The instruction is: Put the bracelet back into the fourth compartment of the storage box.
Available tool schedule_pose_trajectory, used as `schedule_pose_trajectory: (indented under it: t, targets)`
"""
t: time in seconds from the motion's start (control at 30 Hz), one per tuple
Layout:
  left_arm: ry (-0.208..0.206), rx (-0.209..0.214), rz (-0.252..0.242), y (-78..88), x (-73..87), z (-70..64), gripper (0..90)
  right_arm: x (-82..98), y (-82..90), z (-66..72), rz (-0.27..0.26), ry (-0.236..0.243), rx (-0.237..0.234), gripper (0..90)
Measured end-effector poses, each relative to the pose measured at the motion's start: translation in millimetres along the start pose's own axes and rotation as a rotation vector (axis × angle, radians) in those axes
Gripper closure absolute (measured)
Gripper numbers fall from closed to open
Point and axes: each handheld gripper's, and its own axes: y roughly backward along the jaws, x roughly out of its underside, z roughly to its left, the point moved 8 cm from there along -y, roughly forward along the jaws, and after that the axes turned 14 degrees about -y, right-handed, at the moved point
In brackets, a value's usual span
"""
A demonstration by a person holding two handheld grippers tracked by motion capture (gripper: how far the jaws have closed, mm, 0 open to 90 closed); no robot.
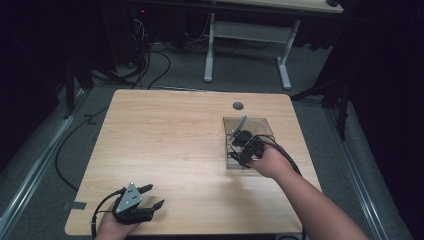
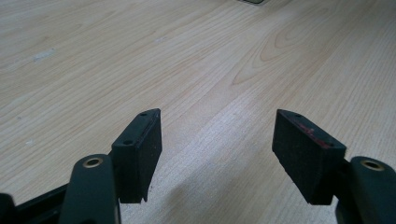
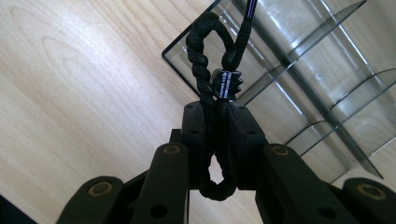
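Observation:
My right gripper (image 3: 217, 121) is shut on a black braided cord loop (image 3: 205, 46) that carries a small black clasp (image 3: 225, 84) with white lettering. It hangs over a clear smoky acrylic organizer (image 3: 322, 79) with several dividers. From above, that right gripper (image 1: 245, 150) sits over the clear organizer (image 1: 248, 122) on the right half of the wooden table (image 1: 165, 145). A dark item (image 1: 242, 137) lies inside the box. Near the table's front left corner, my left gripper (image 1: 152, 196) rests open, with bare wood between its pads (image 2: 140, 144).
A grey round grommet (image 1: 238, 106) sits in the table near its far edge. Beyond the table stand a white desk frame (image 1: 247, 45) and loose cables (image 1: 150, 65) on the floor. The organizer's corner (image 2: 254, 1) peeks in at the top of the left gripper view.

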Motion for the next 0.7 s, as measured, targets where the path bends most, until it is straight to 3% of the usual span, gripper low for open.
schedule_pose_trajectory:
  t: [0.13, 0.17, 0.2, 0.23, 0.33, 0.37, 0.4, 0.47, 0.53, 0.57, 0.6, 0.67, 0.7]
  targets:
    - [0.001, 0.000, 0.002, 0.0, 0.1, 0.0, 33.5, -6.1, -2.3, -2.8, 0.007, -0.008, 0.007, 78.3]
    - [0.001, 0.000, 0.002, 0.0, 0.1, 0.0, 33.5, -10.1, -4.6, -6.7, -0.008, 0.042, 0.004, 78.3]
    - [0.002, 0.004, 0.004, 0.0, 0.1, -0.3, 33.5, -9.1, -5.4, -5.1, 0.009, 0.000, 0.004, 78.3]
    - [0.001, 0.003, 0.006, 0.0, 0.2, -0.1, 33.5, -10.3, -6.4, -5.6, 0.015, -0.007, 0.004, 78.3]
    - [0.000, 0.004, 0.007, 0.0, 0.3, -0.1, 33.5, -16.0, -12.4, -9.4, 0.016, 0.012, 0.012, 78.3]
    - [0.002, 0.003, 0.006, 0.0, 0.2, -0.1, 33.5, -16.0, -14.5, -8.7, 0.030, -0.007, 0.015, 78.3]
    - [0.002, 0.004, 0.006, 0.0, 0.2, -0.1, 33.5, -19.2, -17.9, -11.1, 0.024, 0.028, 0.018, 78.3]
    - [0.003, 0.005, 0.006, 0.0, 0.2, -0.2, 33.5, -19.4, -22.2, -9.0, 0.050, -0.010, 0.034, 78.3]
    - [0.003, 0.006, 0.005, 0.0, 0.2, -0.2, 33.5, -23.2, -27.0, -11.1, 0.051, 0.018, 0.037, 78.3]
    - [0.003, 0.006, 0.005, 0.0, 0.1, -0.3, 33.5, -22.7, -28.6, -8.4, 0.058, -0.021, 0.033, 78.3]
    - [0.003, 0.007, 0.005, 0.1, 0.2, -0.3, 33.5, -25.3, -30.9, -10.6, 0.053, 0.018, 0.030, 78.3]
    - [0.004, 0.008, 0.004, 0.1, 0.2, -0.3, 33.5, -24.6, -33.1, -7.8, 0.067, -0.017, 0.033, 78.4]
    - [0.003, 0.008, 0.003, 0.1, 0.1, -0.4, 33.5, -27.4, -34.5, -11.2, 0.057, 0.030, 0.037, 78.4]
